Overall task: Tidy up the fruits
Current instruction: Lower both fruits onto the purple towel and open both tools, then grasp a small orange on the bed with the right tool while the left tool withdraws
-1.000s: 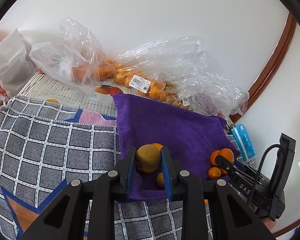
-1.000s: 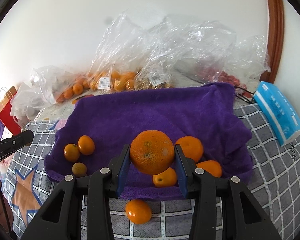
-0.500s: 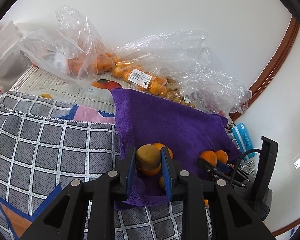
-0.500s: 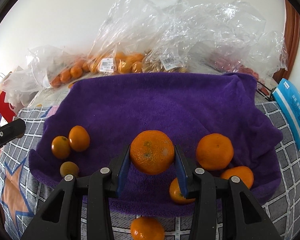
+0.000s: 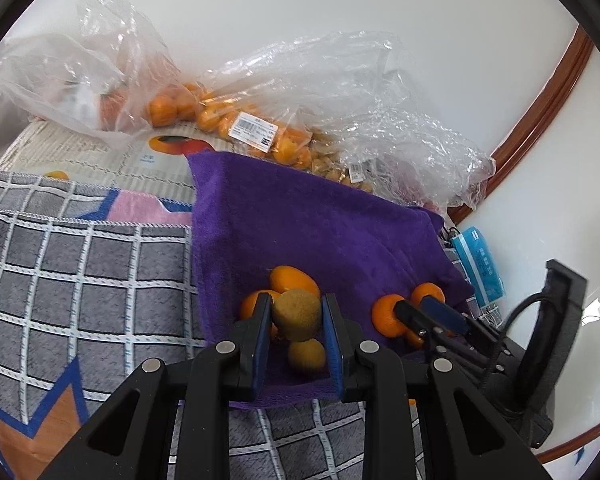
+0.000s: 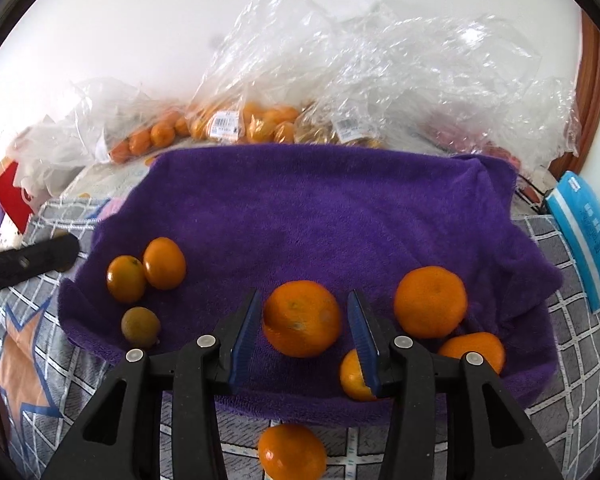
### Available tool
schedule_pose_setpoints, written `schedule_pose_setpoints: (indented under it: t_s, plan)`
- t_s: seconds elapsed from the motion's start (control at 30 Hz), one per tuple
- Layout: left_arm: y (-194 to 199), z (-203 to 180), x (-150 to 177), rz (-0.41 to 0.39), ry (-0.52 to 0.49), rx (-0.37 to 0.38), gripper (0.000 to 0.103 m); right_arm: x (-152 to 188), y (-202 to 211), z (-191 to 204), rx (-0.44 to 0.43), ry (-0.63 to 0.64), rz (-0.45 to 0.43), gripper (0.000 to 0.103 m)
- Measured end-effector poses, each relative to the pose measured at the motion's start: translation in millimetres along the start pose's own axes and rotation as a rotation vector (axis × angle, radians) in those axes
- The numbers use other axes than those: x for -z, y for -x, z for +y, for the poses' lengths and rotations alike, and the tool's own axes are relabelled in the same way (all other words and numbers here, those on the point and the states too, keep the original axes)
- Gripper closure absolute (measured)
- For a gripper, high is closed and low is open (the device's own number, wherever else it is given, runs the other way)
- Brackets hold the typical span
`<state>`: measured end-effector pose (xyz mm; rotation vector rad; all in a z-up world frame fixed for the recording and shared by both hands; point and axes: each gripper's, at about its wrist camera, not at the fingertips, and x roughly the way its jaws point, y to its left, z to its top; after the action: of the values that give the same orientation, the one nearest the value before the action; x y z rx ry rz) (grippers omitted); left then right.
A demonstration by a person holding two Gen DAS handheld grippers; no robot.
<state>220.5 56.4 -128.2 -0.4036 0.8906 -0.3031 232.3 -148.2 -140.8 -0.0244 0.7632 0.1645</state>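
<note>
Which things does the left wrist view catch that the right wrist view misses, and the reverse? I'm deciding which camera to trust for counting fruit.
Only the left wrist view shows the brownish-green fruit clamped in the left gripper, hiding part of the small fruits behind it. Only the right wrist view shows the open right gripper around the big orange, and the stray orange off the towel on the checked cloth. Both show the purple towel, the plastic bags and the blue packet.

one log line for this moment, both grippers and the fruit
left gripper: shut on brownish fruit | right gripper: open around large orange | orange on purple towel | phase: releasing
</note>
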Motion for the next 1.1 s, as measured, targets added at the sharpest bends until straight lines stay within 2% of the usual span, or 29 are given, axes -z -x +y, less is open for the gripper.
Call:
schedule_pose_setpoints:
  t_s: [0.2,0.43,0.57,0.87,0.93,1.0,1.07,1.1]
  plan:
    - [-21,-21,5,0.048,-0.024,0.016,0.079,1,34,-24,0.04,-0.044,-0.07,0.058]
    - [-40,-39,11,0.07,-0.077,-0.057,0.079,21,57,-43,0.034,-0.094,-0.062,0.058]
    - [-46,-40,11,0.081,-0.084,-0.098,0.079,37,55,-37,0.009,-0.084,-0.029,0.058]
    - [-27,-31,8,0.058,-0.062,-0.112,0.079,65,40,-8,-0.08,-0.034,0.033,0.058]
    - [-18,-28,7,0.041,-0.06,-0.108,0.078,69,33,-5,-0.079,-0.033,0.047,0.058]
    - [-10,-26,4,0.021,-0.057,-0.112,0.072,72,27,-2,-0.077,-0.036,0.062,0.058]
    - [-4,-25,3,0.01,-0.056,-0.118,0.071,74,21,-2,-0.062,-0.041,0.073,0.058]
    - [-1,-24,3,0.009,-0.055,-0.12,0.071,74,19,-2,-0.055,-0.042,0.076,0.062]
